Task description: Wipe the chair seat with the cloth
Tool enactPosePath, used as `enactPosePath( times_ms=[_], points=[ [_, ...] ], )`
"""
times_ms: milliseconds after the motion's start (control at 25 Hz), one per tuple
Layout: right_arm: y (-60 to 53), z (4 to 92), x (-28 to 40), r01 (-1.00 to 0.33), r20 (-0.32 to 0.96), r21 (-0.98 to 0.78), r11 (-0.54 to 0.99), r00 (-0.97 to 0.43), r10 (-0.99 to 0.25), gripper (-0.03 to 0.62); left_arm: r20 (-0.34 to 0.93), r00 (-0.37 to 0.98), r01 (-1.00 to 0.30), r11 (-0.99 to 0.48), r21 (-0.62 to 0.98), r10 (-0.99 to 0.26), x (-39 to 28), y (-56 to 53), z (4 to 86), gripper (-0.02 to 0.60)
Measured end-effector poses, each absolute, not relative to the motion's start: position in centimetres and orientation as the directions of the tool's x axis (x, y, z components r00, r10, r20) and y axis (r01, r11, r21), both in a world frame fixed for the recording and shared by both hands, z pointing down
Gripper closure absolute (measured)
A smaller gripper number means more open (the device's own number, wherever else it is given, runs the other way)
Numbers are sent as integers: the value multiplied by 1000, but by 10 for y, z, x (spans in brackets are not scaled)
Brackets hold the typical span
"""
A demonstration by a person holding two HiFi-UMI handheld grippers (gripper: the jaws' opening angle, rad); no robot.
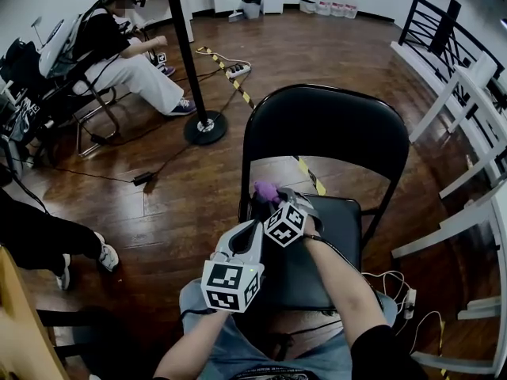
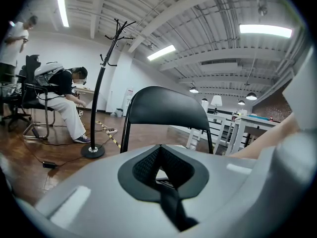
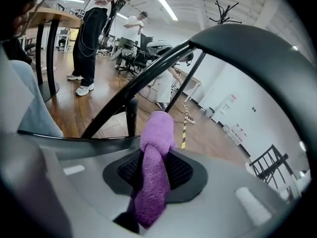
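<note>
A black folding chair stands in front of me, its padded seat [image 1: 337, 220] partly hidden by both grippers, its backrest [image 1: 325, 125] upright behind. My right gripper [image 1: 273, 198] is shut on a purple cloth [image 1: 265, 191] at the seat's back left corner, by the frame. In the right gripper view the cloth [image 3: 154, 172] is pinched between the jaws and sticks out ahead. My left gripper [image 1: 247, 232] is shut with nothing in it, hovering over the seat's front left. In the left gripper view the backrest [image 2: 166, 108] rises ahead.
A black coat stand pole [image 1: 184, 46] on a round base [image 1: 204, 127] stands behind the chair to the left. A person [image 1: 119, 54] sits at the back left. White wooden racks [image 1: 475, 157] line the right side. Cables and a power strip [image 1: 396, 291] lie right of the chair.
</note>
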State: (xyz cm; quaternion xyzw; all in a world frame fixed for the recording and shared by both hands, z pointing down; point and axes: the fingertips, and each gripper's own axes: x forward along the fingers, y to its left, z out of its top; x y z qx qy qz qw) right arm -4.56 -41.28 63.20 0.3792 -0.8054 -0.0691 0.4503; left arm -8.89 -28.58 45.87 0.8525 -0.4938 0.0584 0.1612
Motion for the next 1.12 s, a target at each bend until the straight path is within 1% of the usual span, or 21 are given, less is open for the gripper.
enactPosePath(
  times_ms=[240, 480, 1120],
  points=[
    [-406, 647, -49, -525, 699, 458, 717, -286, -656, 507, 256, 522, -852, -482, 204, -814, -89, -284, 459, 578],
    [-378, 642, -50, -494, 698, 464, 735, -306, -647, 507, 244, 522, -852, -484, 199, -817, -90, -275, 456, 578],
    [-266, 634, -56, -529, 697, 389, 754, -366, -616, 507, 226, 528, -847, -490, 206, -819, -78, -242, 448, 578]
  ],
)
